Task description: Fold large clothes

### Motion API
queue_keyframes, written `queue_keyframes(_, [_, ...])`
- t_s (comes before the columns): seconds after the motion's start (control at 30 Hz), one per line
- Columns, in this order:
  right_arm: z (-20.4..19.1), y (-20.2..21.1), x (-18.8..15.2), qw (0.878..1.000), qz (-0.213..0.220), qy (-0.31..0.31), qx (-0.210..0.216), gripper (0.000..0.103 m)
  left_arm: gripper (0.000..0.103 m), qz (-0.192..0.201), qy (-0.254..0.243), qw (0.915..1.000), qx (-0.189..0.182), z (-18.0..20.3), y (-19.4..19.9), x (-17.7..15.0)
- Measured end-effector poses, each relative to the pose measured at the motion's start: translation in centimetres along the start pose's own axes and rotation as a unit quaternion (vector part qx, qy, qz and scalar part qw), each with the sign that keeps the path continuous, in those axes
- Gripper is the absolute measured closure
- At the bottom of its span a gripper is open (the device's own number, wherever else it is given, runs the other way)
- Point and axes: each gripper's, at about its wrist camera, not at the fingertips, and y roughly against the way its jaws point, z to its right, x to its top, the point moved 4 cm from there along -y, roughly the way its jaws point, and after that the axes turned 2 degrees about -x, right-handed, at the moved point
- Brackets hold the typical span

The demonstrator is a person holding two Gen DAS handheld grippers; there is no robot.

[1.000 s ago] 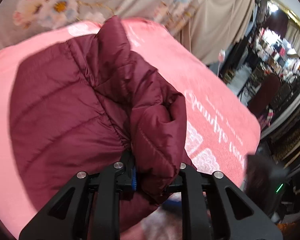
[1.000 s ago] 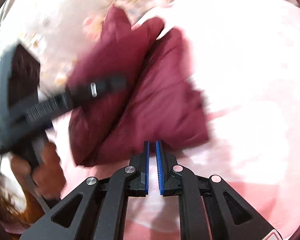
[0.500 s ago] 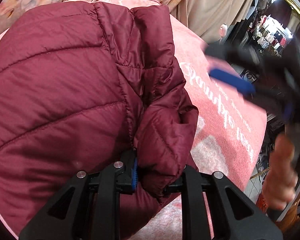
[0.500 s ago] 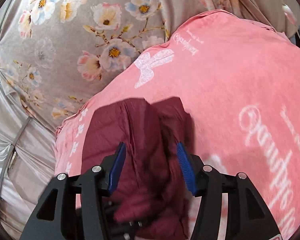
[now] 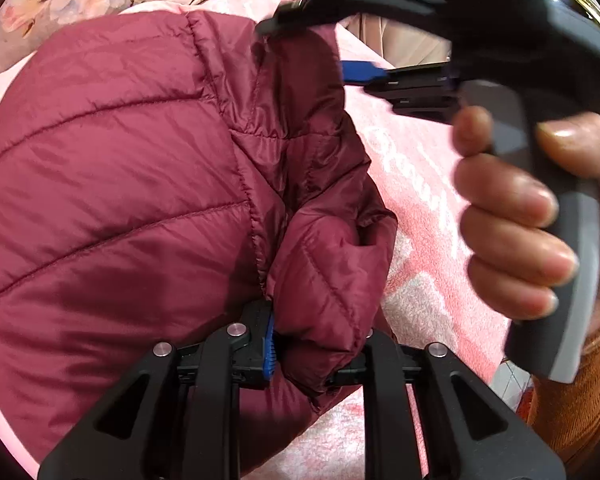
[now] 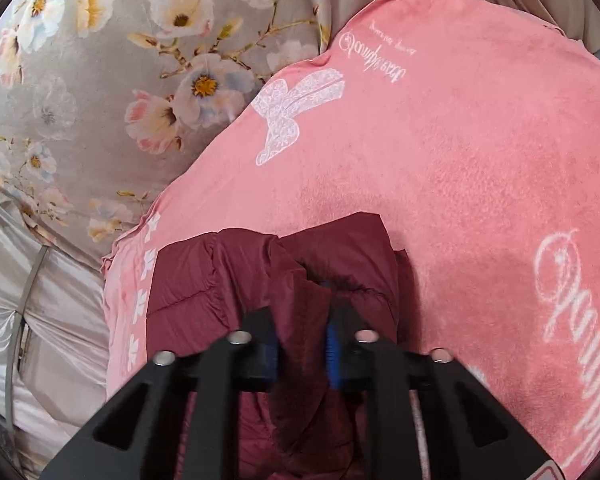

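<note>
A maroon quilted puffer jacket (image 5: pixel 120 200) lies bunched on a pink towel (image 5: pixel 428 208). My left gripper (image 5: pixel 316 348) is shut on a thick fold of the jacket at its near edge. In the left wrist view my right gripper (image 5: pixel 320 52) reaches over the jacket's far edge, held by a hand (image 5: pixel 512 232). In the right wrist view the right gripper (image 6: pixel 302 344) is shut on a bunched fold of the jacket (image 6: pixel 260 280), which hides its fingertips.
The pink towel (image 6: pixel 460 140) with white lettering and a butterfly print covers the surface. A grey floral cloth (image 6: pixel 100 80) lies beyond it to the left. A beige curtain (image 5: pixel 404 44) hangs behind.
The right gripper swung over the jacket, came down on its far fold and closed from wide open. The left gripper kept its hold and moved closer to the jacket.
</note>
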Motion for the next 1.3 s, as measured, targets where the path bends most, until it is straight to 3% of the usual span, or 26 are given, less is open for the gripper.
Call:
queue_keyframes(0.07, [-0.5,0.4,0.3,1.000,0.001,0.008,0.014,0.093,0.083,0.005,0.001,1.0000,-0.003,0.2,0.6,0.0])
queue_keyframes(0.3, [-4.1,2.7,1.9,0.997,0.018,0.070,0.031,0.097,0.072,0.053,0.040,0.9952,-0.071,0.0,6.5,1.2])
queue_keyframes(0.53, [-7.4,5.3,4.0,0.990,0.036,0.109,0.081,0.098,0.055,0.128,0.046,0.9806,-0.141,-0.9,13.8,3.8])
queue_keyframes(0.63, [-8.4,6.3,5.0,0.987,0.040,0.121,0.103,0.098,0.048,0.171,0.052,0.9731,-0.145,-1.8,16.8,4.9])
queue_keyframes(0.7, [-8.3,6.7,5.3,0.986,0.045,0.124,0.104,0.098,0.043,0.200,0.060,0.9706,-0.120,-3.0,18.4,6.1])
queue_keyframes(0.77, [-7.5,6.4,5.2,0.987,0.050,0.119,0.094,0.098,0.043,0.215,0.077,0.9715,-0.064,-4.7,18.6,7.4])
queue_keyframes(0.93, [-2.8,2.6,3.1,0.996,0.022,0.065,0.063,0.098,0.043,0.196,0.136,0.9691,0.063,-9.9,14.4,9.6])
queue_keyframes(1.0, [-0.6,0.8,2.1,0.998,0.011,0.044,0.046,0.098,0.043,0.175,0.153,0.9688,0.085,-11.5,12.4,10.2])
queue_keyframes(1.17, [2.8,-2.0,0.0,0.999,-0.004,0.011,0.030,0.099,0.043,0.131,0.194,0.9688,0.081,-14.1,6.7,10.1])
queue_keyframes(1.3, [4.0,-3.4,-1.3,1.000,-0.011,0.003,0.021,0.099,0.043,0.118,0.207,0.9665,0.096,-15.2,4.8,8.5])
